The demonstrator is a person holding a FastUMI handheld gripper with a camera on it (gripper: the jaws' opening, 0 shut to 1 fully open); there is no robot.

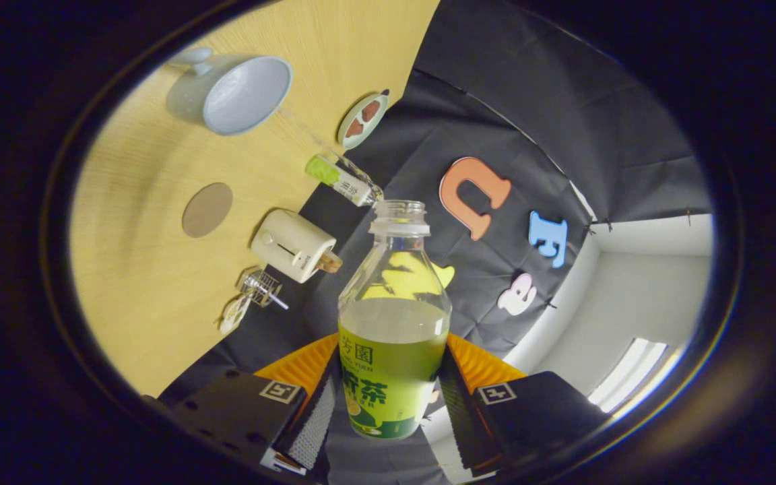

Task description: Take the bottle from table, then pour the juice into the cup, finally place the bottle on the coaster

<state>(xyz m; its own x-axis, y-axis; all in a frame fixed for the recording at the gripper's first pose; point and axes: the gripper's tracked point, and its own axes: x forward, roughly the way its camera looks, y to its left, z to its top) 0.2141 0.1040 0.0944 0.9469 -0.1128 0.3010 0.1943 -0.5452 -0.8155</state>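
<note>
the cup (236, 91) sits on the table (139, 269) at about ten o'clock from the bottle, well apart, with the round coaster (207, 209) nearer at nine o'clock. the gripper (391, 411) pinches the bottle (393, 323) at its labelled lower body, both fingers pressing. uncapped and half full, the thin plastic likely flexes and sloshes, so a low firm hold suits. the toaster (294, 245) and a lying bottle (342, 180) crowd the far table edge.

The gripper (391, 404) has two blocky fingers, each with a flat top plate carrying a small square black-and-white marker. Round screw holes dot the left plate. The inner pads (317, 417) are ribbed with fine ridges. Behind the fingers sit wedge-shaped ribbed parts, one on each side.
</note>
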